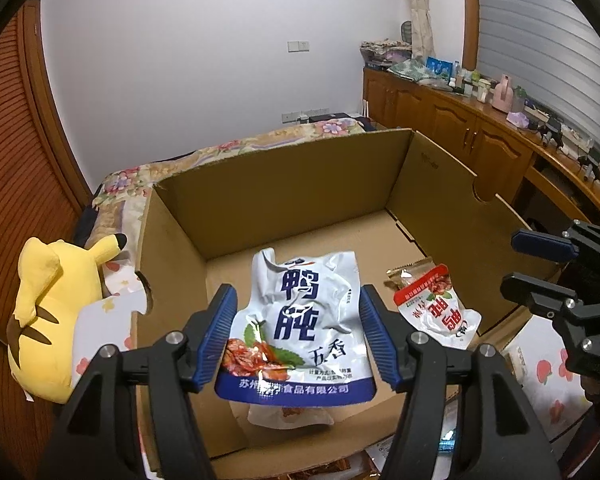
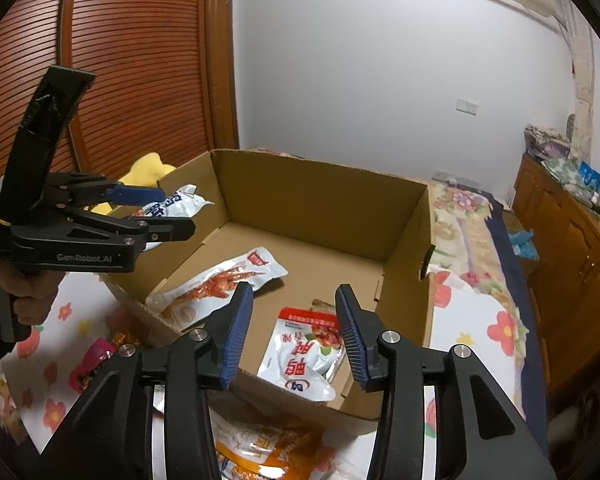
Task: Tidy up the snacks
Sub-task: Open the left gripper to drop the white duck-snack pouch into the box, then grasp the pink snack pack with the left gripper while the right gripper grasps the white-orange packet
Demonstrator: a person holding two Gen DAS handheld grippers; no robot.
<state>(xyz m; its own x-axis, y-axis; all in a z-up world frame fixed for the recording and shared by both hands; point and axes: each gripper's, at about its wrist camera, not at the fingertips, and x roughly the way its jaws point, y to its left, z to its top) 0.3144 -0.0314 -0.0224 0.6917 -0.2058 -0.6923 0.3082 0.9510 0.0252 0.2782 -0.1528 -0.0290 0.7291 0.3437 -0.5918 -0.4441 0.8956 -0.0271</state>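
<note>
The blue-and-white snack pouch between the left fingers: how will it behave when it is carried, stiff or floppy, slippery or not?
The blue-and-white snack pouch looks floppy: its top edge is creased and curled. Its glossy film shows glare, so it may slip between the ribbed fingers. It probably is light, since it hangs above the cardboard box without visibly sagging.

2 pouches (image 2: 300, 350) in cardboard box (image 2: 324, 200)

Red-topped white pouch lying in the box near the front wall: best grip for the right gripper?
Take the red-topped pouch by its crinkled bottom edge nearest the front wall, coming down from above. It lies flat on the box floor, so probably only a raised edge fits between the right gripper pads.
</note>
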